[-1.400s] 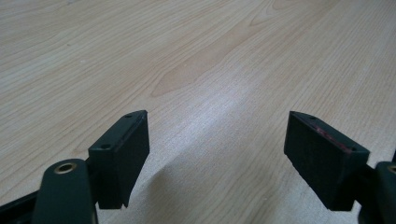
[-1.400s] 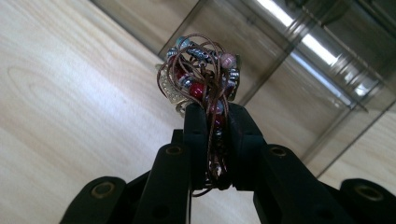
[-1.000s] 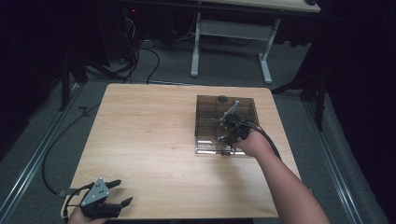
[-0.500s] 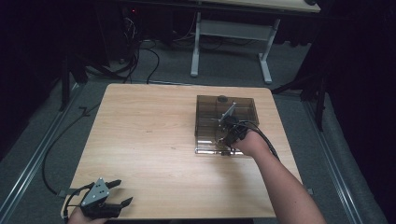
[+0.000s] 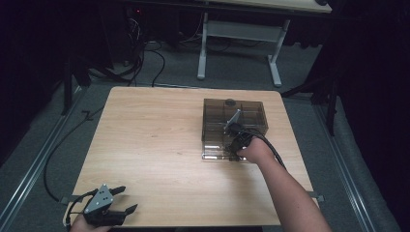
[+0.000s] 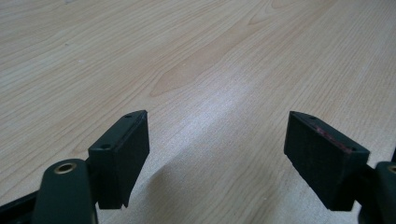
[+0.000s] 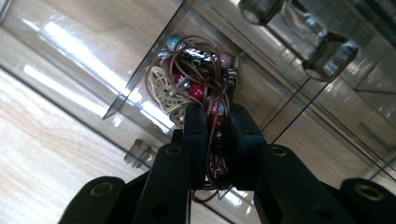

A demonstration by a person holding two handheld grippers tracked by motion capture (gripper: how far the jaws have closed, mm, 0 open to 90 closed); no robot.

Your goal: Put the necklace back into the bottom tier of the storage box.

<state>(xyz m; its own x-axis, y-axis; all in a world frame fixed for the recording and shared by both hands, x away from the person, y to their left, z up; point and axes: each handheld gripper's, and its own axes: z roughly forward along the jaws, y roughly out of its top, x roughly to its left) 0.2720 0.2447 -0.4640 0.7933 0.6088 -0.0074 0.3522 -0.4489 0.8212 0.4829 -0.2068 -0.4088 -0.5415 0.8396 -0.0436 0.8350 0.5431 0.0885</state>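
My right gripper (image 7: 215, 114) is shut on a tangle of brown cord with red, blue and pink beads and a pale leaf charm, the beaded necklace (image 7: 196, 84). It hangs over a compartment of a smoky clear plastic organizer box (image 5: 234, 126) on the right half of the wooden table (image 5: 154, 140). In the high view the right gripper (image 5: 231, 149) sits at the box's near edge, pointing down into it. My left gripper (image 5: 124, 199) rests at the table's front left corner, open. Its black jaws stand wide apart over bare wood (image 6: 215, 121) with nothing between them.
The box has thin clear dividers (image 7: 299, 102) and a dark round knob (image 5: 230, 102) at its far side. A metal desk frame (image 5: 239, 36) and cables (image 5: 145, 53) lie on the floor beyond the table. A cable (image 5: 270, 150) trails from the right gripper along the forearm.
The right hand has sunk a little toward the near edge of the box, still holding the necklace. The left gripper has stayed put.
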